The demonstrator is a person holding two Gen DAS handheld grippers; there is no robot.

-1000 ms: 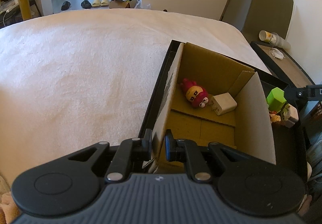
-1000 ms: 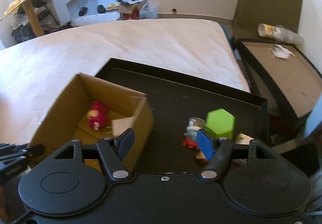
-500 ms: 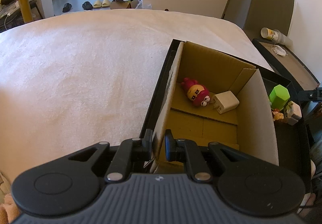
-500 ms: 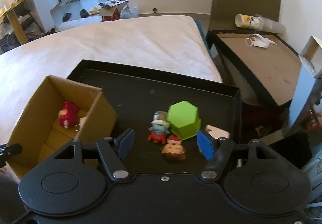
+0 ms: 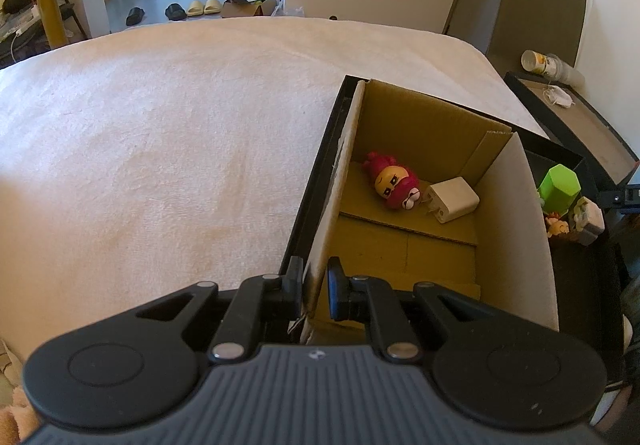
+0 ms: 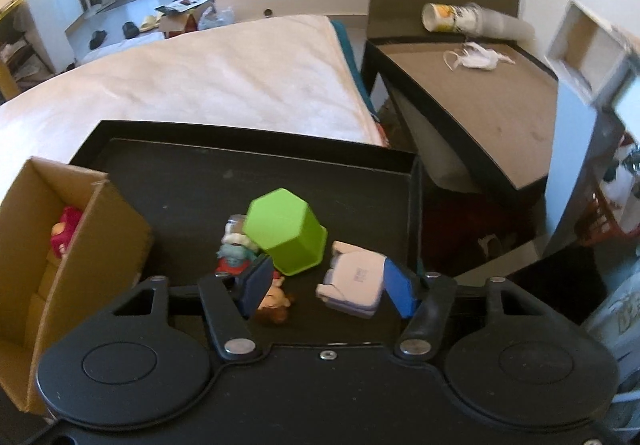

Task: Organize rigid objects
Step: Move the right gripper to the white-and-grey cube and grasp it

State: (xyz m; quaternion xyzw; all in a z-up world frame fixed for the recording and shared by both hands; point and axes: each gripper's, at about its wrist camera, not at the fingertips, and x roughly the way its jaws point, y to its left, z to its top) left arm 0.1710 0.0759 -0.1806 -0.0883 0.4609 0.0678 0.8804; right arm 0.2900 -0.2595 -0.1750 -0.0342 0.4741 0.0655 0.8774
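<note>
My left gripper (image 5: 314, 291) is shut on the near left wall of the cardboard box (image 5: 516, 237), which stands in a black tray (image 6: 208, 181). In the box lie a red doll (image 5: 394, 183) and a white charger (image 5: 452, 199). My right gripper (image 6: 328, 287) is open above the tray's right part. A green hexagonal block (image 6: 286, 231), a small figurine (image 6: 234, 249), a little doll head (image 6: 274, 303) and a white-lilac box (image 6: 354, 283) lie there. The white-lilac box sits between my fingers, nearer the right one.
The tray rests on a white bed (image 5: 160, 133). A low black-framed table (image 6: 472, 101) to the right carries paper cups (image 6: 460, 17) and a face mask (image 6: 476, 59). A pale cabinet (image 6: 588, 85) stands at the far right.
My right gripper has swung right and come down over the toys, away from the box. The left gripper has kept its hold on the box wall.
</note>
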